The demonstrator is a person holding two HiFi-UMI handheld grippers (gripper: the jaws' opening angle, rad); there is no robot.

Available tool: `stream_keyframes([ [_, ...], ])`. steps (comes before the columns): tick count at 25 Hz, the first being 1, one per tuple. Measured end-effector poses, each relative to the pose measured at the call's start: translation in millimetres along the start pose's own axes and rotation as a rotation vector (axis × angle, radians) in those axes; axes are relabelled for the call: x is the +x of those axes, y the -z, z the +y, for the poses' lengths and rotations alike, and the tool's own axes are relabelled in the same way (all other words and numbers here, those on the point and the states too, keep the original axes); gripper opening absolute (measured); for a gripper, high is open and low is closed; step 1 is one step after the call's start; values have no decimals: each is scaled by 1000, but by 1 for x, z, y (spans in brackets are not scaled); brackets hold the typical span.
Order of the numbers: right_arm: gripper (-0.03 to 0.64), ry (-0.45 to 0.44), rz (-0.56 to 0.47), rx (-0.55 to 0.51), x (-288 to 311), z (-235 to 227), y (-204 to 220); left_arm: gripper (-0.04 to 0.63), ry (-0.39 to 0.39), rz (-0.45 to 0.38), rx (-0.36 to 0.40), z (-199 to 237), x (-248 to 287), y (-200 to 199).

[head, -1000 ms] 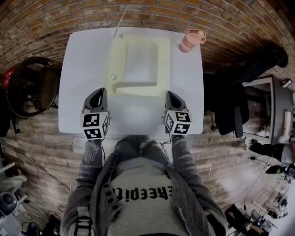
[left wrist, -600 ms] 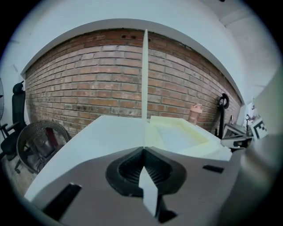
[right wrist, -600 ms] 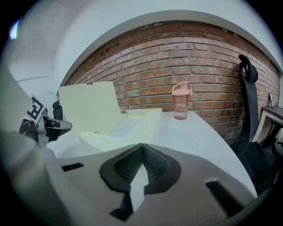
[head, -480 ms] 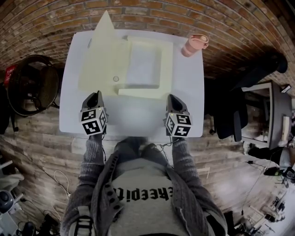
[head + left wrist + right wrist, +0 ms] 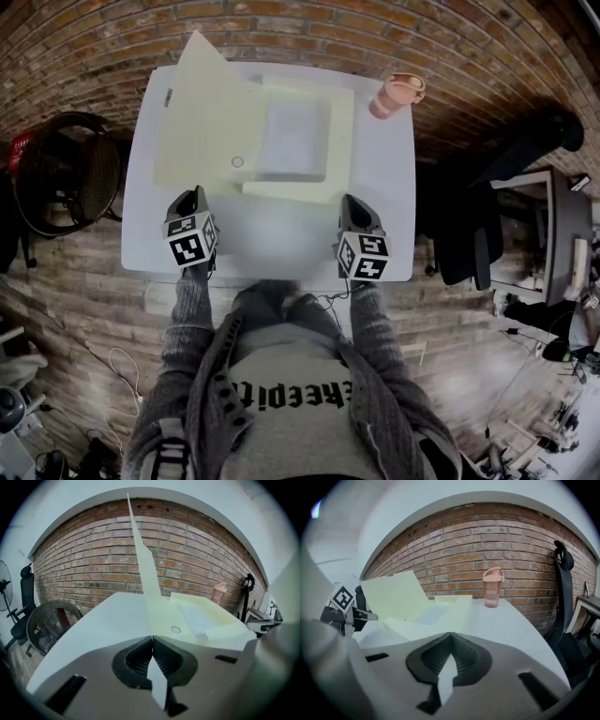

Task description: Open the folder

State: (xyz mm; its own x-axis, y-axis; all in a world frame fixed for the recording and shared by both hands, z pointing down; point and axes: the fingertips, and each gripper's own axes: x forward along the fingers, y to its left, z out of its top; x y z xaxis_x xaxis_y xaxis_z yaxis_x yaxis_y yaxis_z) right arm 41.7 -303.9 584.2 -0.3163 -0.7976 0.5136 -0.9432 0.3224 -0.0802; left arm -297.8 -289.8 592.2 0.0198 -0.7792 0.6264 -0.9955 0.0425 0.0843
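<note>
- Head view: a white surface [image 5: 384, 187] stands on wood flooring [image 5: 75, 272] by a brick wall [image 5: 375, 28]. The yellow folder [image 5: 339, 141] lies at its middle with the cover [image 5: 202, 122] raised on the left, and a pink bottle [image 5: 396, 94] stands at the far right corner
- Left gripper view: the left hand-held gripper [image 5: 152, 637] is clenched on the cover's edge, seen edge-on. Only here does a fan [image 5: 4, 585] show
- Right gripper view: the right hand-held gripper [image 5: 450, 633] is clenched on nothing, near the folder. Here the cover shows its broad face
</note>
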Motion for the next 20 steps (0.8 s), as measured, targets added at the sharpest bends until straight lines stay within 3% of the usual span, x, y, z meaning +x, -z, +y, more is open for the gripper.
stream_keyframes([
  [8, 5, 6, 2, -6, 0, 0, -1, 11, -6, 25, -5, 5, 4, 4],
  [20, 3, -3, -29, -16, -12, 7, -16, 11, 58, -106, -48, -13, -15, -24],
])
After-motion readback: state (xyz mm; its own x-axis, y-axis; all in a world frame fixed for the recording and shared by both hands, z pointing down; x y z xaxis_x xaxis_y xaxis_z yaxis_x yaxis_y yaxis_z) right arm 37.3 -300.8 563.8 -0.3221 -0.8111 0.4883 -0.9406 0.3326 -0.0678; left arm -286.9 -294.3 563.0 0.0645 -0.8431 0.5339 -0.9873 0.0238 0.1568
